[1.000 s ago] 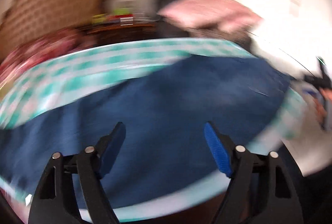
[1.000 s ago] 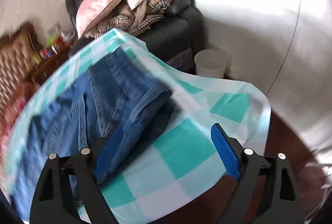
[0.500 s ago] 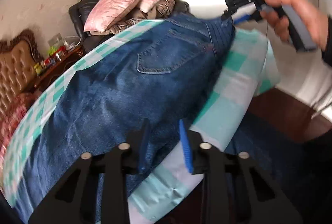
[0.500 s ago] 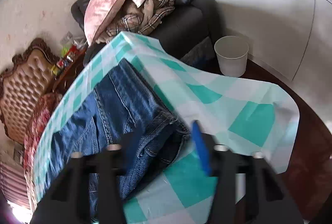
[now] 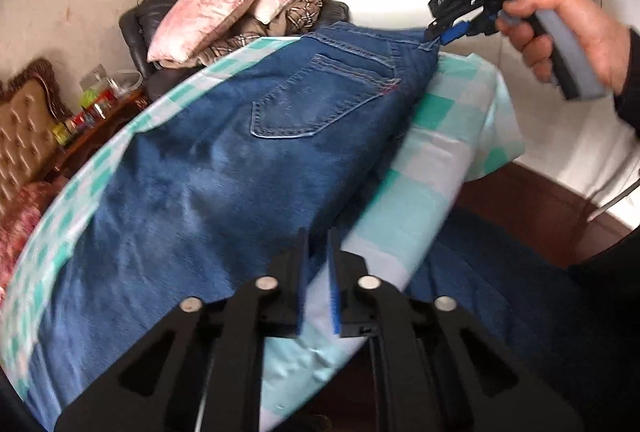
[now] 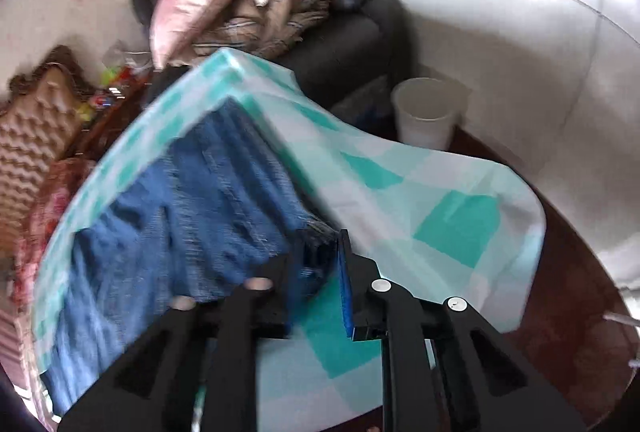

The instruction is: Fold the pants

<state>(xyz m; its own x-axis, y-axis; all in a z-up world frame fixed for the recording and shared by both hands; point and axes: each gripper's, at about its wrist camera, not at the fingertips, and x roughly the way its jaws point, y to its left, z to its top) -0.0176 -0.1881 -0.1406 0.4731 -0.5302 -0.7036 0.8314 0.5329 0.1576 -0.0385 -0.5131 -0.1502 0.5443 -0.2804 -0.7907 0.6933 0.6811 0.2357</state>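
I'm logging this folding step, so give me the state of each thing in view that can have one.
Jeans: spread on the table, back pocket up, waistband corner lifted.
Checked tablecloth: draped over the table edge.
Left tool: just closed, pinching the jeans' near edge.
Right tool: clamped on the waistband corner.
White bin: upright on the floor.

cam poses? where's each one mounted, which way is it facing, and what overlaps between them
Left wrist: on the left claw, looking down along its fingers at the blue denim pants on the teal-checked tablecloth; the person's right hand and the right claw at the waistband show.
Right wrist: on the right claw, facing the pants' waistband corner; only its own fingers show.
Shared: pants, tablecloth, pink pillows.
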